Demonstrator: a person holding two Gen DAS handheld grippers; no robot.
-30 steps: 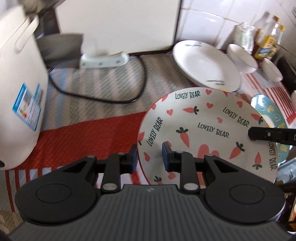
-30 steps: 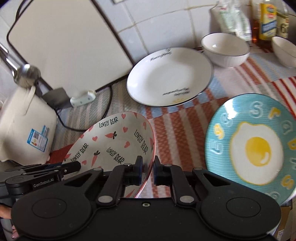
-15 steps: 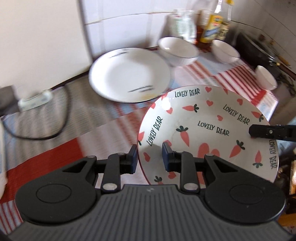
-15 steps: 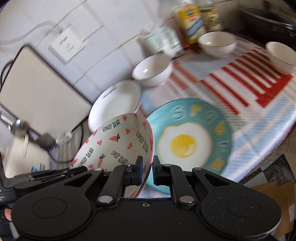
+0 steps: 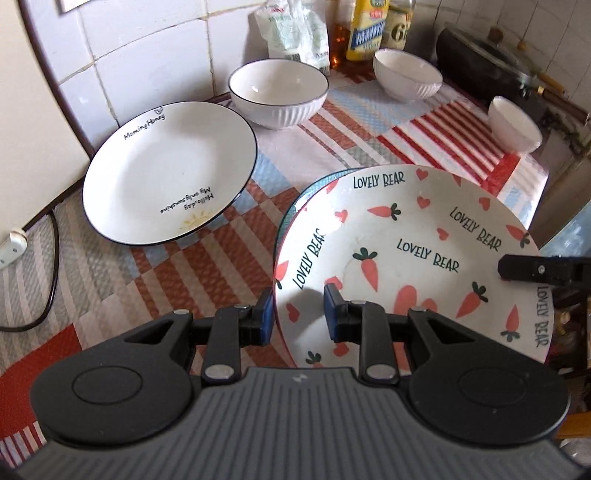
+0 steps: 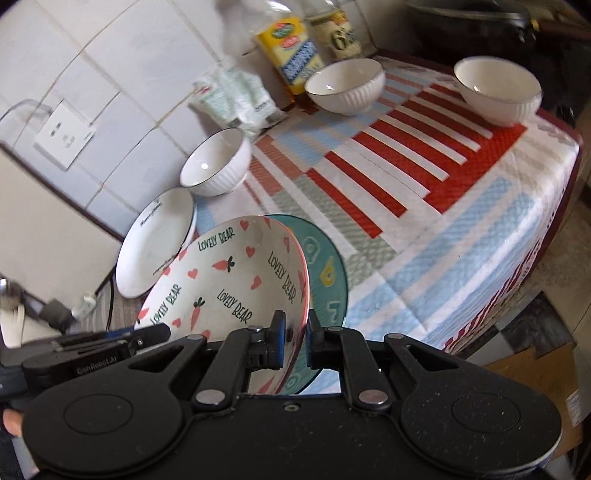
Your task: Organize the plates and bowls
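Two grippers hold one carrot plate [image 5: 406,258] between them. The left gripper [image 5: 298,317] has its pads astride the plate's near-left rim, one outside and one on the inner face; the gap between them is wider than the rim, so I cannot tell whether it is clamped. The right gripper [image 6: 294,341] is clamped on the rim at the plate's right side, and its black finger shows at the plate's right edge in the left wrist view. The carrot plate sits tilted above a blue egg plate [image 6: 325,266], covering most of it; whether the two touch is not clear. The blue plate lies on a striped cloth [image 6: 424,221]. To the far left lies a white plate [image 5: 166,177] with a dark rim, flat on the cloth, well clear of the carrot plate. Just beyond it stands a ribbed white bowl [image 5: 279,92]. Two more white bowls stand farther right, one [image 5: 406,74] near the bottles [image 5: 365,29] at the tiled wall, the other [image 5: 513,123] near the cloth's far-right edge. A plastic bag [image 5: 295,33] leans against the wall behind the first bowl.
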